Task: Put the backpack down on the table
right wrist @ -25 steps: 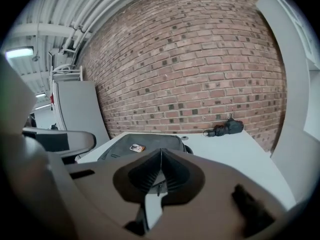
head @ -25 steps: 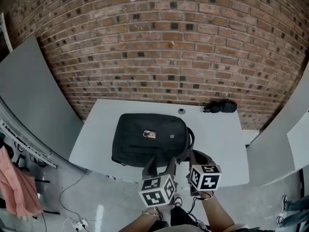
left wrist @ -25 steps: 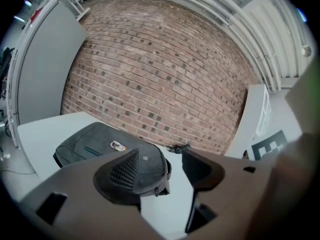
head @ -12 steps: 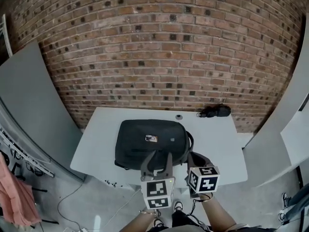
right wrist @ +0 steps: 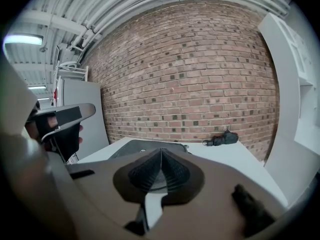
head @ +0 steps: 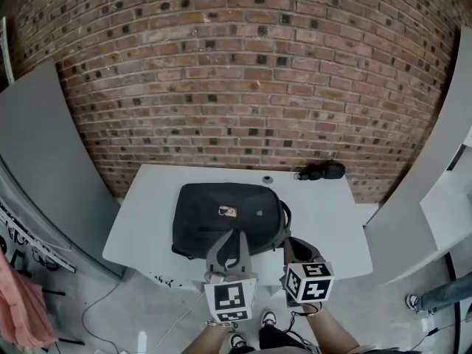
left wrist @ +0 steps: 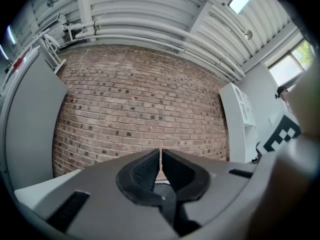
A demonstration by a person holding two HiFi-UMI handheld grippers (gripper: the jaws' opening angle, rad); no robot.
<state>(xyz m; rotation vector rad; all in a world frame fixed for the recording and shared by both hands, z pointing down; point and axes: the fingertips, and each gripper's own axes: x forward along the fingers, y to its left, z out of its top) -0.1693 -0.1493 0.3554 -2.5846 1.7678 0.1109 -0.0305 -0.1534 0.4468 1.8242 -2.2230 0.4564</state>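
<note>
Backpack (head: 225, 220) lies flat on the white table (head: 332, 227), its front with the small label turned up, a little toward 9 o'clock from the middle of the top. Its strap loops lie out at its 3 o'clock side. It rests on its whole back, so it looks stable, and I judge that the putting down is done. The left gripper (left wrist: 160, 153) is at 6 o'clock from the backpack, over the near edge of the table. Its jaws have just been closing and now the pads meet with only a hairline slit between them, and nothing is in it. Its own view looks level at the brick wall (head: 243, 87), so I think it is held above the bag and not touching it, though the head view alone cannot show this. The right gripper (head: 293, 243) is just beside the left one, at 5 o'clock from the backpack and near the strap loops. Its jaws are also pressed together on nothing, and the backpack shows beyond their tips, apart from them. Both are probably empty because no strap needs holding now. At the 1 o'clock corner of the table lies a small dark bundle (head: 319, 172), and at 12 o'clock a little round thing (head: 267, 179), both well apart from the backpack.
</note>
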